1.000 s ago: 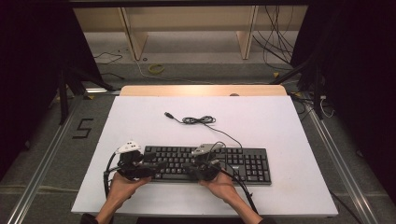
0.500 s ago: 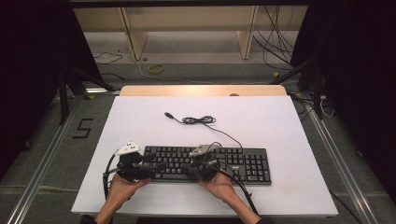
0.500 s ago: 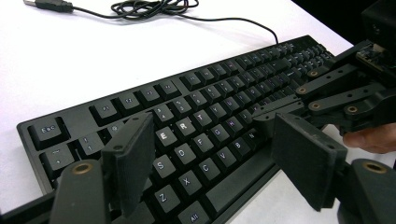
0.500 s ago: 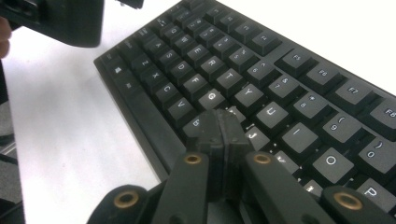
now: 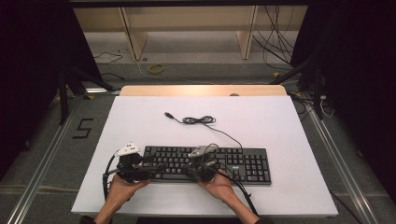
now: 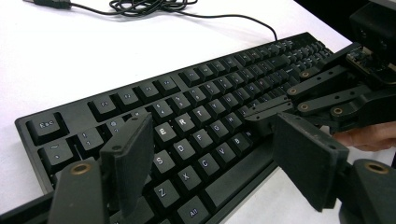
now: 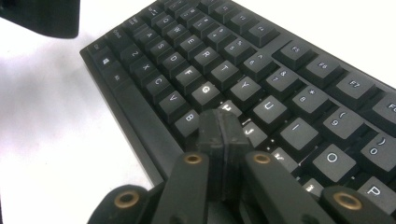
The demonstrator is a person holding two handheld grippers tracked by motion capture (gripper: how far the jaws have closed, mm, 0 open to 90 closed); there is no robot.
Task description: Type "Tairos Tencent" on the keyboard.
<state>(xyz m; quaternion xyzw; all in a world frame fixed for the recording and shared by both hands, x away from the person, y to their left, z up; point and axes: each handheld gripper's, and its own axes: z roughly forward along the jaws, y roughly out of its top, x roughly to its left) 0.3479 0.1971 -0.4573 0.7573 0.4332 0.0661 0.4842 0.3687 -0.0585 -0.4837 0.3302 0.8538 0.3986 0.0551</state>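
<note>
Blk keyboard (image 5: 205, 163) flat, table's near edge.

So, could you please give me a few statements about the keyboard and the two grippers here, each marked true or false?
1. The right gripper has its jaws pressed together over the keyboard. True.
2. The left gripper is shut on a key. False: its jaws stand apart with nothing gripped.
3. The keyboard's cable is plugged into a laptop. False: its plug lies loose on the white table.
4. Both grippers are at the keyboard's near edge. True.
</note>
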